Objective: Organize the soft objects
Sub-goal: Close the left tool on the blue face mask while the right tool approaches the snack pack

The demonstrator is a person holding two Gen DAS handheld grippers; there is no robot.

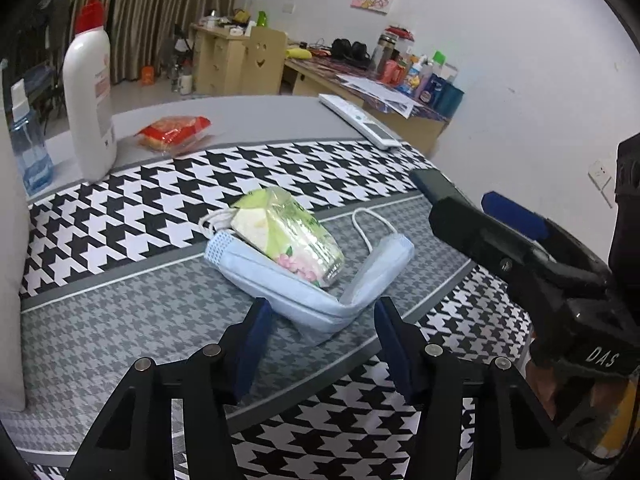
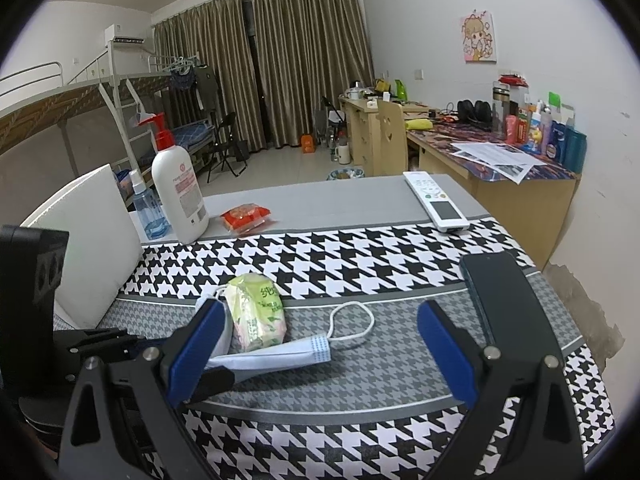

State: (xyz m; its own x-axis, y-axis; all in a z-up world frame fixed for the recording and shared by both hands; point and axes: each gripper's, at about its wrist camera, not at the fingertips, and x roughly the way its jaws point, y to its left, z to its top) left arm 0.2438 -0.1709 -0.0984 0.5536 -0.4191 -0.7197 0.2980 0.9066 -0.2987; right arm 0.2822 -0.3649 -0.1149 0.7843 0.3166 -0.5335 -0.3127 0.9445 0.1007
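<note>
A light blue face mask [image 1: 280,284] lies folded on the grey houndstooth band of the tablecloth [image 1: 120,320]. On it rests a green floral tissue pack [image 1: 288,236]. My left gripper [image 1: 322,306] points down at the near fold of the mask. The fold sits between its blue pads, and I see no clear press on it. In the right wrist view the mask [image 2: 280,356] and tissue pack [image 2: 256,312] lie ahead and to the left. My right gripper [image 2: 320,308] stands wide open over bare cloth, with the mask's white ear loop [image 2: 352,324] between its fingers. It also shows as the right gripper [image 1: 460,206] at the right.
A white pump bottle [image 1: 90,92], a blue spray bottle [image 1: 30,148] and a red snack packet [image 1: 174,132] stand at the far left. A white remote [image 1: 360,120] lies at the far right edge. A dark phone [image 2: 500,300] lies right of my right gripper. A white panel [image 2: 88,240] stands at the left.
</note>
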